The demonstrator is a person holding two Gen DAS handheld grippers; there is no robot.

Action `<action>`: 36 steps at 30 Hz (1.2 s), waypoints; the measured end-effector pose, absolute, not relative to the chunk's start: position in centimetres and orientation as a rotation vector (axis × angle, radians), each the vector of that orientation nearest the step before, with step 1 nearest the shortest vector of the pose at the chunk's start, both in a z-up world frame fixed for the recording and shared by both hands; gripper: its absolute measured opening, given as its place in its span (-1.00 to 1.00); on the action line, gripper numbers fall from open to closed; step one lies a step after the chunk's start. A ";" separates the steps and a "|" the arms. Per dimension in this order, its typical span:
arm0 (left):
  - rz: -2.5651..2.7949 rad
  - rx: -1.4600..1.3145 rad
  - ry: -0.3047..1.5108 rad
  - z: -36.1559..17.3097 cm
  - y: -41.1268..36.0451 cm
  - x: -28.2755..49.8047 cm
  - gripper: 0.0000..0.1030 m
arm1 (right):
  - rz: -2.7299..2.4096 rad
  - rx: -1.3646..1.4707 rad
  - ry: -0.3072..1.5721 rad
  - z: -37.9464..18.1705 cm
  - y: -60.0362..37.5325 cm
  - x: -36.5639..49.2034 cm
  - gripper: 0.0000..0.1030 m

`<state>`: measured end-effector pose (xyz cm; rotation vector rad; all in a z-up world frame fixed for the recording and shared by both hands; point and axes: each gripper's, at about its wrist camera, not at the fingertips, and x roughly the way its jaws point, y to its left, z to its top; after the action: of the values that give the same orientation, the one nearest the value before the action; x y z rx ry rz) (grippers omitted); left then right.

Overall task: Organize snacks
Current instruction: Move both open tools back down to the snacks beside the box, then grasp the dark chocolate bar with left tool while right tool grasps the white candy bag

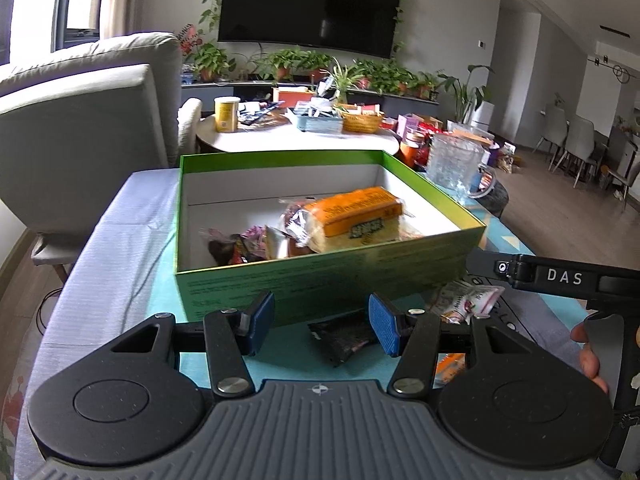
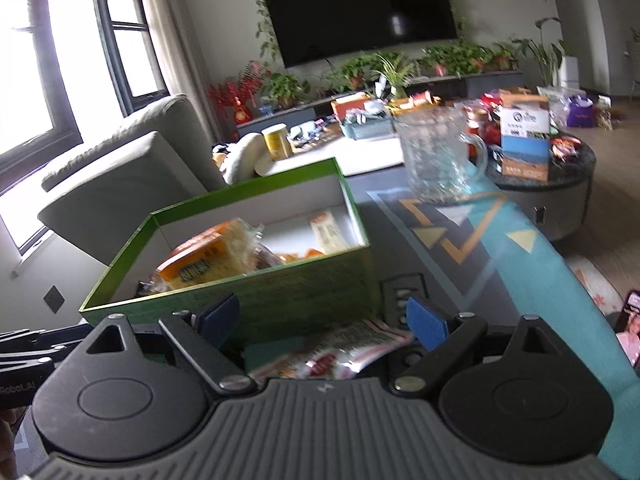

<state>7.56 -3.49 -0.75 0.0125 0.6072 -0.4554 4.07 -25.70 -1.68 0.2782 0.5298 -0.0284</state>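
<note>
Two grippers over the table (image 1: 120, 216), both low at its near edge, facing the green box (image 1: 320, 280) that sits open-topped just beyond them. Inside the box, an orange-labelled bread loaf (image 1: 356, 216) lies on a heap of small wrapped snacks at its near side. Left gripper (image 1: 322, 324): jaws released, blue pads apart, with a dark snack packet (image 1: 340, 338) lying flat on the teal cloth between them, its right end next to the right pad; whether that pad touches it, I cannot tell. Right gripper (image 2: 322, 322): jaws released too, spread wide above a red-and-white snack packet (image 2: 340, 350) that lies on the table just in front of the box's near wall, neither pad pressing on it. From the left wrist view that same packet shows to the right of the box's near corner, under the black arm of the right gripper. A clear glass mug (image 2: 436, 156) stands farther off to the right, well apart from the box.
</note>
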 end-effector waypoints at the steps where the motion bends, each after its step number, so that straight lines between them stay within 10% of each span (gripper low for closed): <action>1: -0.460 0.017 0.610 -0.8 -3.7 7.6 -0.04 | -0.034 0.282 0.537 -1.8 -25.9 4.0 -0.07; 36: -0.496 0.094 0.682 -3.2 -6.8 9.5 -0.04 | 0.102 0.261 0.665 -4.8 -26.4 1.7 -0.07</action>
<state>9.53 -6.85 -3.19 0.0942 0.6817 -0.4961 1.73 -26.37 -4.77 0.2609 0.6648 0.1019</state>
